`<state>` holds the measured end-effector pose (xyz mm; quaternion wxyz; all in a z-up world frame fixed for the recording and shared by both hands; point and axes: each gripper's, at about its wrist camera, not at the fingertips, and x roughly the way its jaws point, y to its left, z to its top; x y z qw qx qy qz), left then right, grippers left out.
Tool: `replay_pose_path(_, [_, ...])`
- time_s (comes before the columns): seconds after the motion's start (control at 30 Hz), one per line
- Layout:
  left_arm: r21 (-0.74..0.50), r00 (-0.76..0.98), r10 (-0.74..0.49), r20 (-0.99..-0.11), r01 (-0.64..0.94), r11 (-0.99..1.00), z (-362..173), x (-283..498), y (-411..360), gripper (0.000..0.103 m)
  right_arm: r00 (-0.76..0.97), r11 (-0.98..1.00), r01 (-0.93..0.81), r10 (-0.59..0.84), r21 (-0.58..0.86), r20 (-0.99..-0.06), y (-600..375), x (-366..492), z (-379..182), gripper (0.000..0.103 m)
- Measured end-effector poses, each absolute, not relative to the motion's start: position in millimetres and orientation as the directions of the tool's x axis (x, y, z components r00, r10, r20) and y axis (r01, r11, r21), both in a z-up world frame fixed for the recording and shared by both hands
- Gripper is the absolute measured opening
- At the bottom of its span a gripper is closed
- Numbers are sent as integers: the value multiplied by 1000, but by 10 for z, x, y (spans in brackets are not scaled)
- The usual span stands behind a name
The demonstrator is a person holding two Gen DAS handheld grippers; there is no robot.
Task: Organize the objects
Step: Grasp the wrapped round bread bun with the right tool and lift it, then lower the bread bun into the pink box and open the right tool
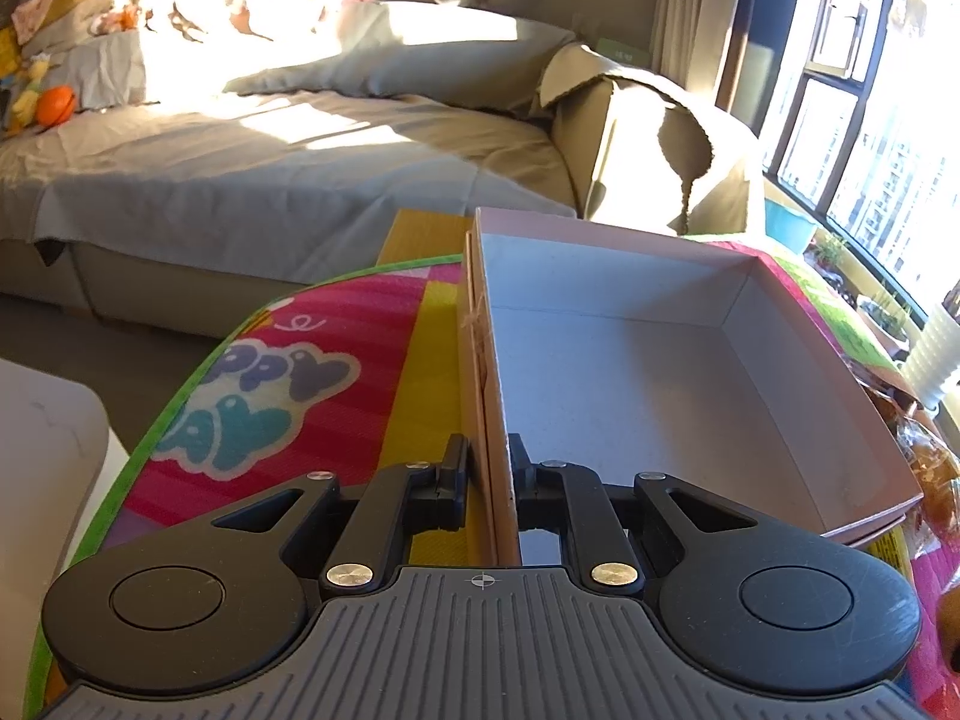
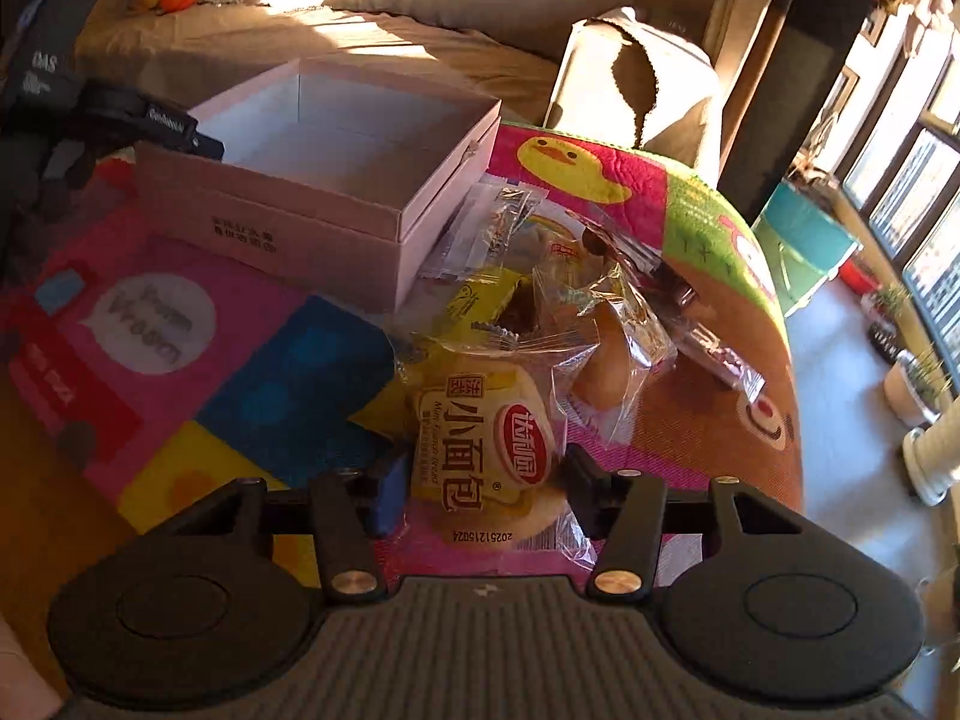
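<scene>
A pink open box point(image 1: 660, 360) with a white inside stands empty on the colourful play mat. My left gripper point(image 1: 489, 474) is shut on the box's near left wall. In the right wrist view the box point(image 2: 288, 222) sits at the far left, with the left gripper point(image 2: 198, 141) on its far wall. A pile of wrapped snacks point(image 2: 576, 300) lies right of the box. My right gripper point(image 2: 480, 480) has its fingers on either side of a yellow mini bread packet point(image 2: 480, 444) that rests on the mat; whether they press it I cannot tell.
The play mat point(image 2: 240, 372) covers a rounded table. A grey sofa point(image 1: 270, 150) stands behind, with a cardboard box point(image 1: 660, 150) beside it. Windows, potted plants point(image 2: 918, 372) and a teal bin point(image 2: 798, 240) are at the right.
</scene>
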<state>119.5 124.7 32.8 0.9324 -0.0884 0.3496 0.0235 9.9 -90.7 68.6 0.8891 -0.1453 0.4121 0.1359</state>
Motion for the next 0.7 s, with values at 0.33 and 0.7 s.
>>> replay_pose_path(0.33, [-139, 754, -11, -656, -107, 984, 332, 1190, 1232, 14, 584, 885, -419, 432, 200, -687, -582, 512, 1516, 53])
replay_pose_path(0.7, [-137, 752, -12, -659, -104, 985, 336, 1154, 1236, 14, 649, 861, -397, 509, 319, -566, -10, 1304, 1536, 66])
